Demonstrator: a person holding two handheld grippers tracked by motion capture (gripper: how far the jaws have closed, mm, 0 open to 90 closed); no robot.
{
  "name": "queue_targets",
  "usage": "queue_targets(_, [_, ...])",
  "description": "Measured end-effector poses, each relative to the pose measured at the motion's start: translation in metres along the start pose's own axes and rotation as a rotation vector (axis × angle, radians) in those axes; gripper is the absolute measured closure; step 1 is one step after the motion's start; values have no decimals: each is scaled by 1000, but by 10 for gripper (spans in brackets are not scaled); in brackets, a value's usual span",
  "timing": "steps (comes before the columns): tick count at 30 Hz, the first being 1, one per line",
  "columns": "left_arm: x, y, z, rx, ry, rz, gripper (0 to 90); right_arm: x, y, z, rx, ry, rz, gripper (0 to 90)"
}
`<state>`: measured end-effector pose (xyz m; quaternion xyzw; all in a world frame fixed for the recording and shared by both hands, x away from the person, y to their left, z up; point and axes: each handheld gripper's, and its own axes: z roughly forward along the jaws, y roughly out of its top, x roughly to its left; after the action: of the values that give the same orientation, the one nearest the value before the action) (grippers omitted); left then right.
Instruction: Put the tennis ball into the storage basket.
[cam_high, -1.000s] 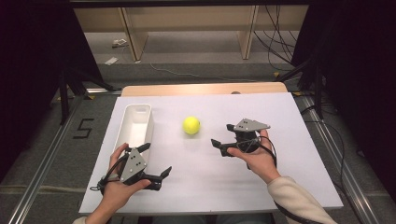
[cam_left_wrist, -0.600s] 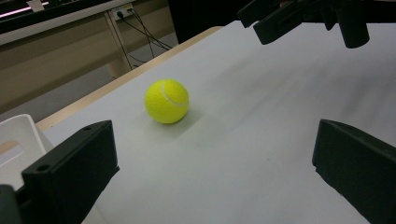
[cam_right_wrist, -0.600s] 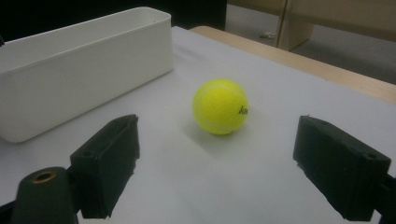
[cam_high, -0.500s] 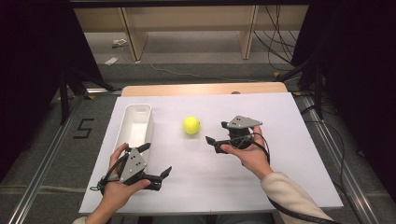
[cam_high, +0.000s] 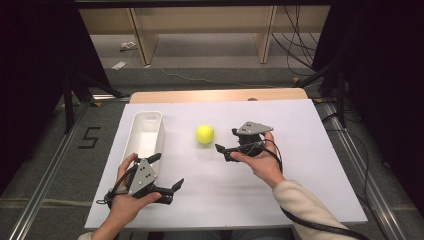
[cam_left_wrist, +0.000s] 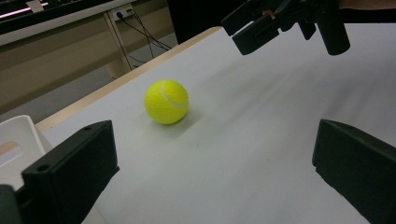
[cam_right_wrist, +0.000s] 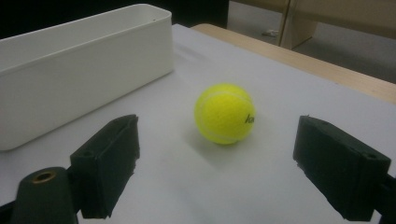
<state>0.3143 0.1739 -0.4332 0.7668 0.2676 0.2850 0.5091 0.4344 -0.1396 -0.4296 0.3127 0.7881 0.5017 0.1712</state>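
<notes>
The ball sits on the desk just beside the right claw, whose jaws stand wide (nothing between them). The left claw gapes wide near the tray.

The round yellow-green felt tennis ball looks fuzzy and matt, the long white plastic bin smooth with a faint sheen, the worktop's white sheet matt and smooth over a pale wooden edge, and the black fingers dull, slightly grainy plastic.
</notes>
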Motion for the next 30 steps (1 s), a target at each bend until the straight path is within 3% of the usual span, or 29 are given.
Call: queue_targets(30, [0,0,0,-3,-2,-1,0,-6,5,39,49,-28,-14,144])
